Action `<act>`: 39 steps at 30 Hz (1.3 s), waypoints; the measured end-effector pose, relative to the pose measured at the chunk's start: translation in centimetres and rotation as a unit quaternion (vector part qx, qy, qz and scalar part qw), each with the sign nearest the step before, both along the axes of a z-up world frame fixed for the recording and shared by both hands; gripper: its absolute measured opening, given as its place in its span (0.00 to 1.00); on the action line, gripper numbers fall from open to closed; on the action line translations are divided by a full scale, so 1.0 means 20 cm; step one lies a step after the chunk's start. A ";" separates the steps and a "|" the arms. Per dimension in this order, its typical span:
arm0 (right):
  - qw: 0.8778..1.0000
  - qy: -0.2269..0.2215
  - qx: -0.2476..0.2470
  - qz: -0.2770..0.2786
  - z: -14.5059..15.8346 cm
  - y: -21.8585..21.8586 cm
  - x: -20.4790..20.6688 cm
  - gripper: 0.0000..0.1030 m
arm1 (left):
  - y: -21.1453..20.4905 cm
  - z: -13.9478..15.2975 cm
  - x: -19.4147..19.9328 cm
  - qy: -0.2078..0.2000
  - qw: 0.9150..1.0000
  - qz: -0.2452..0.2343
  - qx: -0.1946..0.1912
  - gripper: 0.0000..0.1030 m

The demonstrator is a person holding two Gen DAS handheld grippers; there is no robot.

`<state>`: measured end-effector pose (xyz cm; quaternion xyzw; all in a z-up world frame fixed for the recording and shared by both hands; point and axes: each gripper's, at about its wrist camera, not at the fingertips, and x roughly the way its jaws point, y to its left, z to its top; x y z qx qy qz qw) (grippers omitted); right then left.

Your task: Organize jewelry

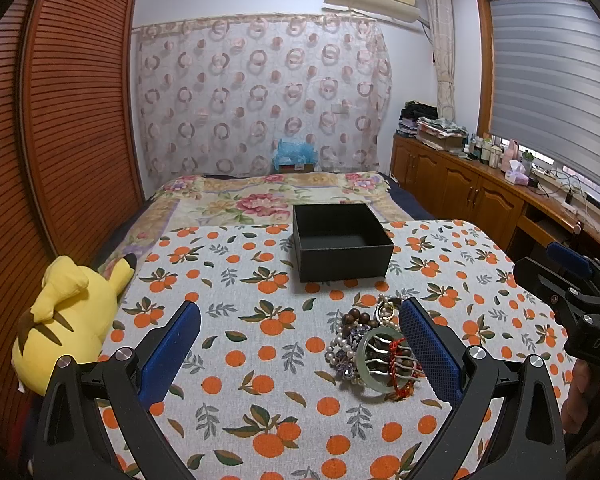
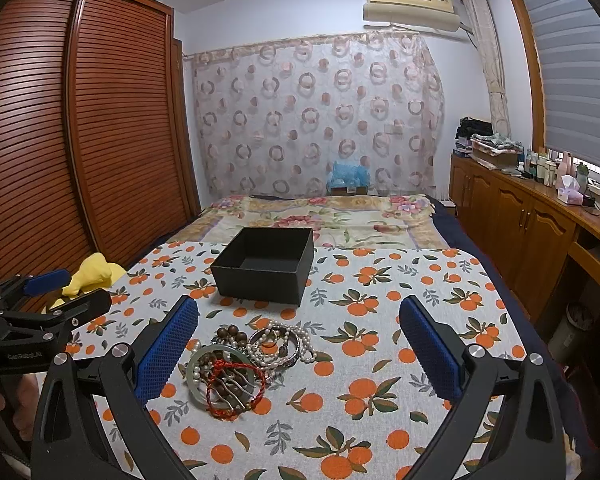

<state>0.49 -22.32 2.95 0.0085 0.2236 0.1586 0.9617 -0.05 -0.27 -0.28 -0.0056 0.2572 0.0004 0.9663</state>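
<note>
Lower centre of your right view, the jewelry pile lies on the orange-print surface, just below the empty black box. Your right tongs and left tongs both gape, released.

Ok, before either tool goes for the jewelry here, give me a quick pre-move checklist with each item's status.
1. Black box open and empty: ok, no lid on, bare floor visible.
2. Jewelry pile within reach, on the tablecloth in front of the box: ok.
3. Left tool open and holding nothing: ok.
4. Right tool open and holding nothing: ok.
5. Pieces separable for a single pick: not ok, the green bangle, red cord bracelet, pearl strands and wooden beads overlap and interlock.
6. Path from pile to box free of other items: ok.
</note>
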 end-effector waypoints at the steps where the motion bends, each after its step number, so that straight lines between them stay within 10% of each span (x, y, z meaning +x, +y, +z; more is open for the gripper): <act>1: 1.000 0.000 0.000 0.000 0.00 0.00 0.00 0.98 | 0.00 0.00 0.00 0.000 1.000 0.000 0.000 0.94; 39: 0.999 0.022 -0.003 0.037 -0.07 0.07 0.00 0.98 | 0.08 -0.16 0.06 0.038 0.999 -0.002 -0.011 0.94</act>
